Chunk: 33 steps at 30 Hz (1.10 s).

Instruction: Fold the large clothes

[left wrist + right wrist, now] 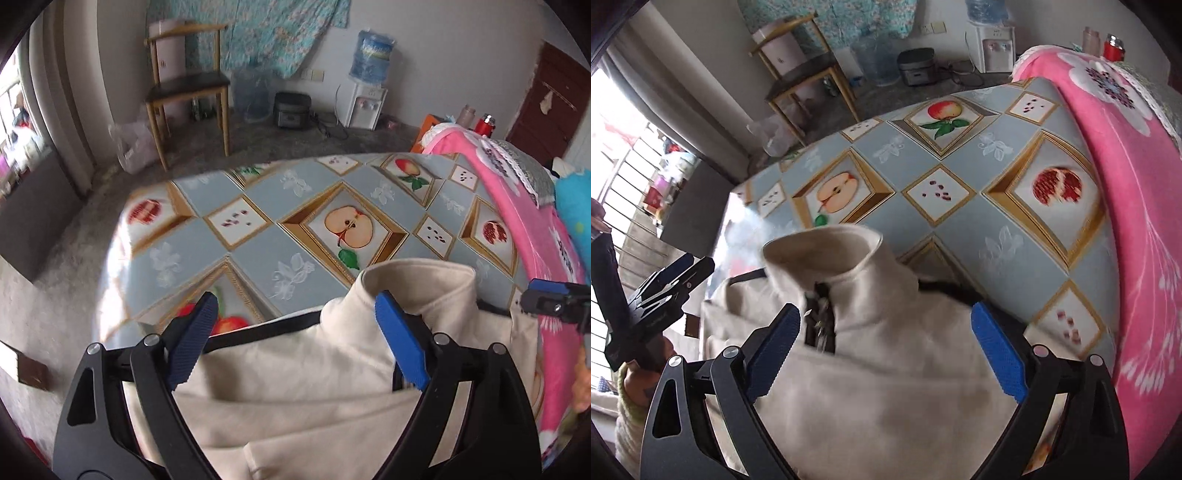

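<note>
A cream high-collar garment [314, 376] with a dark zip lies folded on the fruit-patterned table [258, 251]; its collar stands up toward the table's middle. It also shows in the right wrist view [886, 369], zip at the left of the collar. My left gripper [295, 314] is open, its blue fingers either side of the garment's top edge, left of the collar. My right gripper [886, 321] is open, hovering over the garment below the collar. The left gripper [679, 273] shows at the left edge of the right wrist view; the right gripper [554, 299] shows at the right edge of the left wrist view.
A pink flowered blanket [1126, 184] covers the table's right side. Beyond the table's far edge stand a wooden chair [188, 88], a water dispenser [365, 99], a rice cooker [291, 109] and a plastic bag [133, 147] on the floor. A window is at the left.
</note>
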Each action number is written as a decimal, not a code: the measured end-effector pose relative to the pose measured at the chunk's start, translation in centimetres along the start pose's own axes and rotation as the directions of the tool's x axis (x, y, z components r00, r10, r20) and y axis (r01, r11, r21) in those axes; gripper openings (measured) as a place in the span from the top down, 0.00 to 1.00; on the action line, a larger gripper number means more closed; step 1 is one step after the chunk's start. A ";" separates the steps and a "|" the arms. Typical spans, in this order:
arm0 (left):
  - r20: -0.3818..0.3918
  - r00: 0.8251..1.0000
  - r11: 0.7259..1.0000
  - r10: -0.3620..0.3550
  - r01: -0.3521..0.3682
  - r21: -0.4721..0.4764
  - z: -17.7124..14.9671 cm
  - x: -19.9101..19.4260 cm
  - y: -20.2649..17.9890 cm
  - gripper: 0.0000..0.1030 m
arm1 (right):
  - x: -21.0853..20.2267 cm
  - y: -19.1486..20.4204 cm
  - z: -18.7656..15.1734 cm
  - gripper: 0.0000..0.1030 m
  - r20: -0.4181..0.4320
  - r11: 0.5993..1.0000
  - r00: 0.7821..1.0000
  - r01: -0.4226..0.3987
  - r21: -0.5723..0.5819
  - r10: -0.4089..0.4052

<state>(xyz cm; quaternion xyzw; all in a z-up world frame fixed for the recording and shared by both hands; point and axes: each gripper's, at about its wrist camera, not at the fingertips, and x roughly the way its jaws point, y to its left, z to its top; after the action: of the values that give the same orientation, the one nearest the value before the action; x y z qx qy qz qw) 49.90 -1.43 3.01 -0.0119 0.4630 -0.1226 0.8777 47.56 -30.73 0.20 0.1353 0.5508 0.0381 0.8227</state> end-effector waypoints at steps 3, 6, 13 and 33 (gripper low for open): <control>-0.041 0.999 0.999 0.030 -0.029 0.030 1.3 3.5 -1.7 0.19 | 3.6 -0.4 2.7 0.11 -0.052 0.998 0.998 0.046 0.046 -0.043; -0.070 0.997 0.997 0.039 -0.034 0.069 1.8 6.3 -3.3 0.19 | 6.7 -0.6 4.8 0.11 -0.119 0.997 0.992 0.051 0.065 -0.043; -0.081 0.996 0.977 -0.022 0.039 0.209 0.2 7.5 -6.0 0.84 | 9.1 -0.6 3.8 0.26 -0.244 0.998 0.968 0.056 -0.028 -0.061; 0.010 0.999 0.714 -0.043 0.024 0.699 -12.2 -0.3 -8.3 0.93 | -2.6 2.2 -8.7 0.53 -0.045 0.892 0.999 -0.025 -0.452 0.006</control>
<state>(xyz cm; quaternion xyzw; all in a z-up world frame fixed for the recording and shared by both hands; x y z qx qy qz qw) 38.15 -8.24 -2.61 0.3104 0.3712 -0.3039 0.8207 38.75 -27.62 -0.02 -0.0562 0.5430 0.1746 0.8195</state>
